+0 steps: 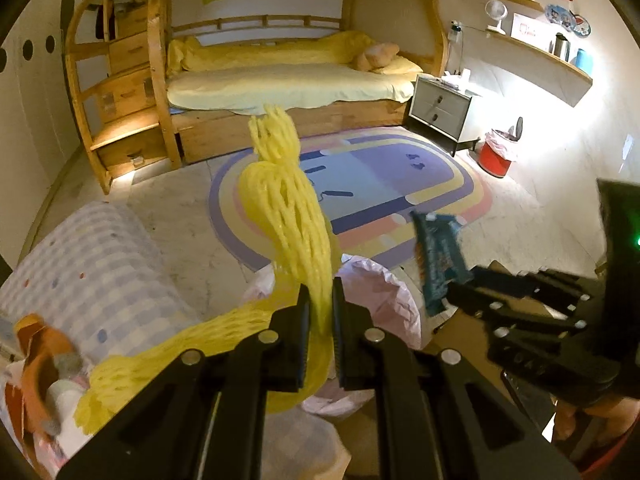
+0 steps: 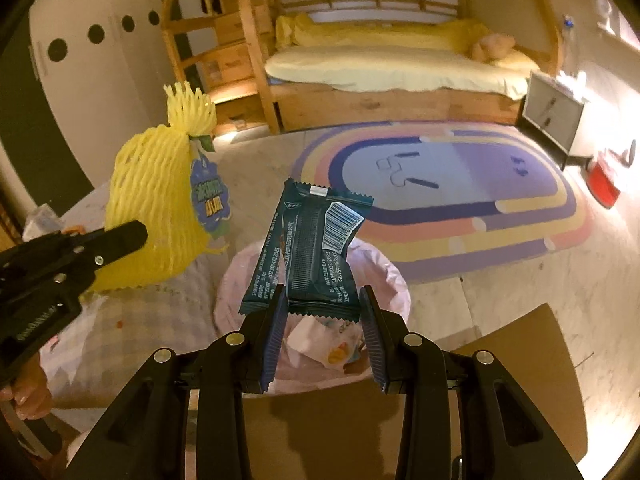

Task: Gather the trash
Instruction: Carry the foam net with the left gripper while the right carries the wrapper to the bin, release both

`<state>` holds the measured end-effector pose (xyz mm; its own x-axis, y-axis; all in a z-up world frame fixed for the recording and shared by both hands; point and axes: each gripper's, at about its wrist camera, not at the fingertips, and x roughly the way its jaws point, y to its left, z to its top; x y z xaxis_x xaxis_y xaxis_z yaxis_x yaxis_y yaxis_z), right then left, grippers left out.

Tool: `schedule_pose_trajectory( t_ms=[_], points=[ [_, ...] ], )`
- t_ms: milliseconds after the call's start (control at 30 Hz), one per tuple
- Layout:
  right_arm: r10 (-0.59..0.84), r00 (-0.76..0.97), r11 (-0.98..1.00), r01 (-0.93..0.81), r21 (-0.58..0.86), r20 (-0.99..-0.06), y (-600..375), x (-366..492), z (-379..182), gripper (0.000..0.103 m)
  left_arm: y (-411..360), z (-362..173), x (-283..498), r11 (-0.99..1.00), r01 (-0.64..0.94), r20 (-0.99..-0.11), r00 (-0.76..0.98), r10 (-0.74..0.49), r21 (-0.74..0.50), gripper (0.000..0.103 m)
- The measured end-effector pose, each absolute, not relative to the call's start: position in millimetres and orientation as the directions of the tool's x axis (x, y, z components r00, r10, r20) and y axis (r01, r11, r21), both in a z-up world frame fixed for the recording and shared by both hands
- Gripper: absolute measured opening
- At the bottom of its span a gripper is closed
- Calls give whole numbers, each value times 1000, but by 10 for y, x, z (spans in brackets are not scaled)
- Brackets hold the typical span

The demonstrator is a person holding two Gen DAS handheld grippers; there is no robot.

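Note:
My left gripper [image 1: 320, 304] is shut on a yellow foam fruit net [image 1: 288, 208], which sticks up from the jaws and trails out to the lower left. In the right wrist view, that net [image 2: 160, 200] carries a blue label, and the left gripper [image 2: 134, 236] comes in from the left. My right gripper [image 2: 324, 300] is shut on a crumpled teal snack wrapper [image 2: 316, 248], gripped across its lower edge. The left wrist view shows the right gripper [image 1: 460, 292] with the wrapper [image 1: 438, 256]. Both hang over a bin with a pink liner [image 2: 236, 280] [image 1: 392, 296] that holds some wrappers.
A checked cloth surface [image 1: 92, 264] lies left of the bin, with brown cardboard [image 2: 520, 344] to its right. Beyond are a pastel rug [image 2: 440, 196], a wooden bunk bed [image 1: 280, 80], a grey nightstand [image 1: 440, 108] and a red bin [image 1: 496, 156] by the far wall.

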<state>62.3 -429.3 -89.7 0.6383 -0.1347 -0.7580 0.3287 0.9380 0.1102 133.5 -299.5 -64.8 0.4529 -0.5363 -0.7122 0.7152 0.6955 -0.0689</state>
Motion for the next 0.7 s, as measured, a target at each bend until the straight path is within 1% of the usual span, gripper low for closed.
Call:
schedule_pose_trajectory(
  t_ms=[200,300,467,600,700],
  points=[
    [-117,634,926,347,146,-764,-4373,633,-977,38,-3052,-491,1182,666,744,-683,460,-567,-52,8],
    [-102,641,932,329,152,-761,-4352,623,-945,38,-2867,-347,1159,671,735,-665,453,-593,-98,8],
    [-61,676,948,269,169,-734,-4162,587,-777,37,-2351,142,1091,710,696,-589,532,-609,-106,8],
    [-34,704,962,215,167,-710,-3932,573,-591,37,-1833,679,1021,749,650,-502,608,-615,-130,8],
    [-24,717,970,185,157,-697,-3779,548,-484,37,-1551,960,941,769,626,-451,653,-608,-130,8]
  ],
)
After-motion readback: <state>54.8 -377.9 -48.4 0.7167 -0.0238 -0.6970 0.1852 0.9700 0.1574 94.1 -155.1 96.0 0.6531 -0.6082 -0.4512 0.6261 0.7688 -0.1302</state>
